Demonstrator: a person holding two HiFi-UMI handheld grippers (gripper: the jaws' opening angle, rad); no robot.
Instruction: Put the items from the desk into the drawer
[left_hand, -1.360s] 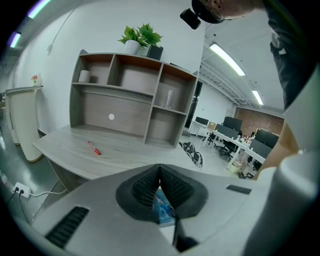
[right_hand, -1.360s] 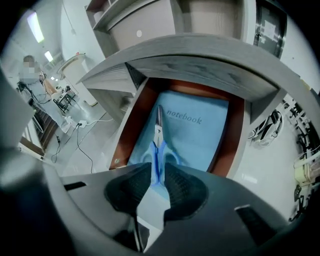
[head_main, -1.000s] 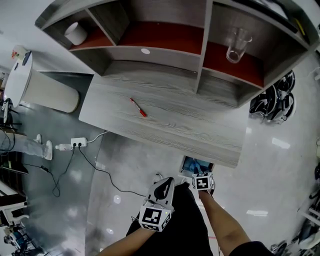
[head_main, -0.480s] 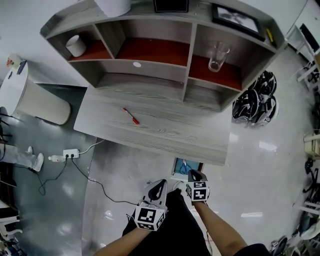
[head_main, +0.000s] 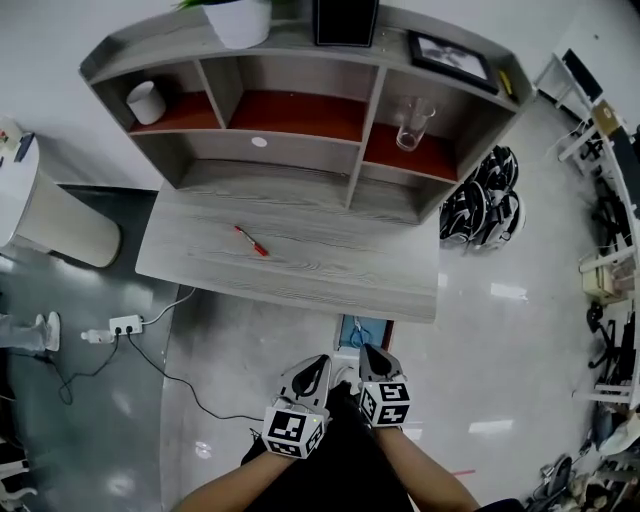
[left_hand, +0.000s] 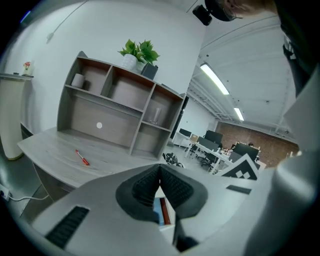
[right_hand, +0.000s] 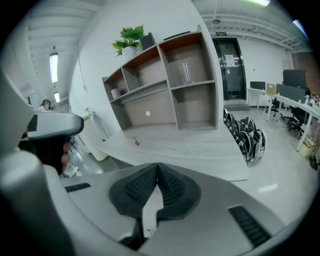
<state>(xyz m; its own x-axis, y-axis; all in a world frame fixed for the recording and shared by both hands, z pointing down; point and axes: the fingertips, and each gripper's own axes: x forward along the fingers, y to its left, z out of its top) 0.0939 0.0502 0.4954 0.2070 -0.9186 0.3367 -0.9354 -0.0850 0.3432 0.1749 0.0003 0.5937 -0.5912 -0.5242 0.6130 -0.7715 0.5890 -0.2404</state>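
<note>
While both grippers are held low in front of the desk (head_main: 330, 270), the red pen (head_main: 251, 241) lies on the desktop toward its left side, between the front edge and the shelf unit (head_main: 300, 110). The left gripper (head_main: 319, 366) has its jaws pressed together on nothing. The right gripper (head_main: 369, 354) has just been closing its jaws, which now meet empty. The drawer (head_main: 362, 331) stands open under the front edge, near the right corner. The green sign (right_hand: 220, 34) over a door is too small to read.
</note>
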